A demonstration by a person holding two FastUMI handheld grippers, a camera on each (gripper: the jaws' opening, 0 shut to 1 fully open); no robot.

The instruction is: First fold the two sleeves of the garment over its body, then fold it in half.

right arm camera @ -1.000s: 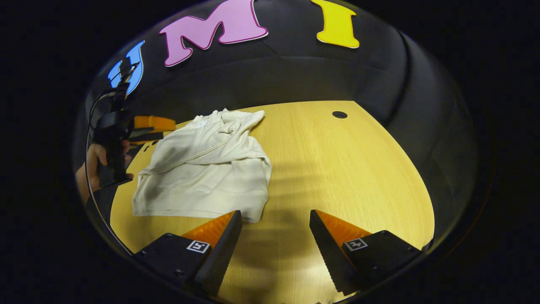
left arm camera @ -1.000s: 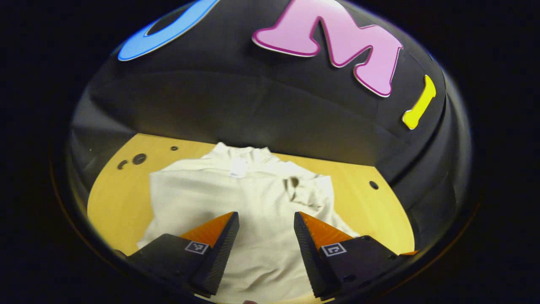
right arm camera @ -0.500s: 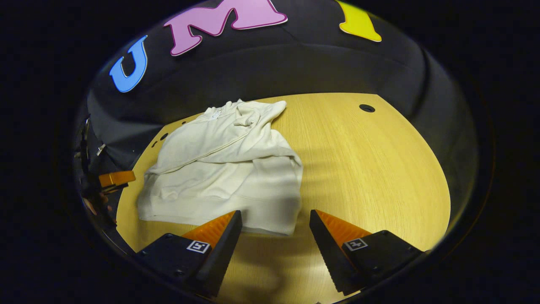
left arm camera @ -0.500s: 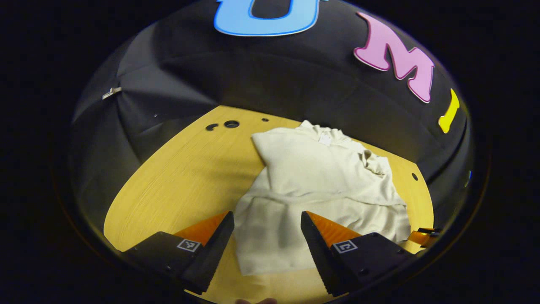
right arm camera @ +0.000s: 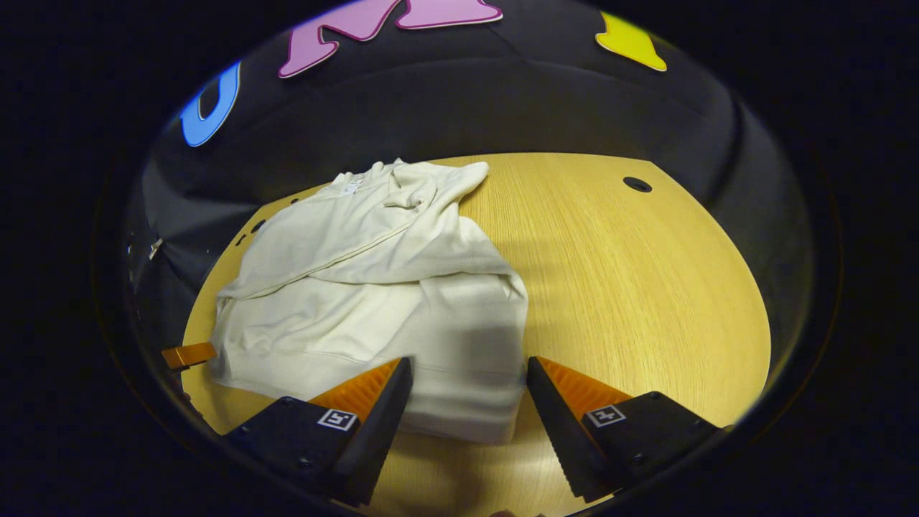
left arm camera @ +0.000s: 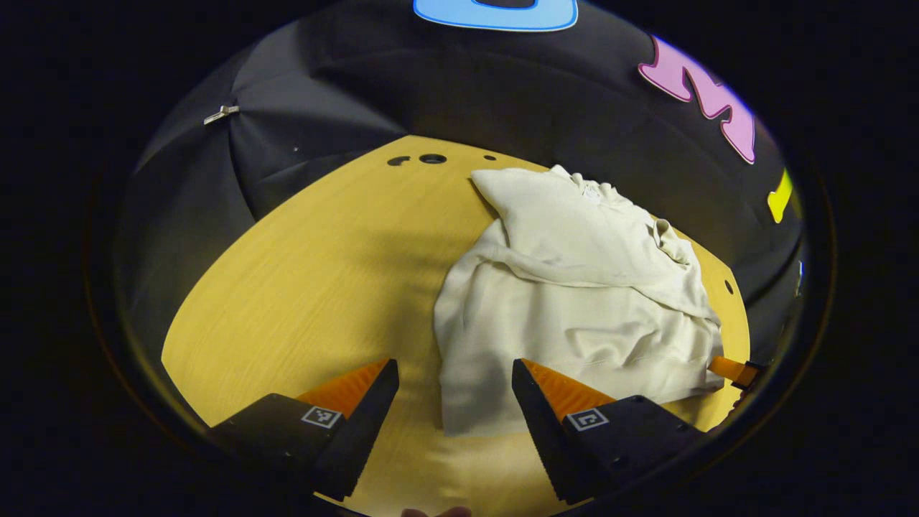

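Note:
A cream long-sleeved garment [left arm camera: 574, 301] lies on the yellow wooden table [left arm camera: 323, 273] with both sleeves folded across its body and its collar toward the far wall. In the left gripper view my left gripper [left arm camera: 454, 391] stands open over the hem's left corner, with nothing between its fingers. The right gripper view has the same garment [right arm camera: 373, 287] spread ahead, and my right gripper [right arm camera: 468, 391] hangs open just above the hem's right corner. A tip of the left gripper [right arm camera: 188, 355] peeks in at the hem's far left there, and a tip of the right gripper [left arm camera: 734, 370] at the right edge of the left gripper view.
Small round holes [left arm camera: 432, 159] pierce the table near its far left corner, and another hole [right arm camera: 637, 184] sits at the far right. Bare tabletop [right arm camera: 646, 287] stretches to the right of the garment. Black cloth walls close in on all sides.
Both grippers have moved down toward the garment's hem corners. The left one swung left and came off the body to the hem's left corner; the right one drew closer over the right corner.

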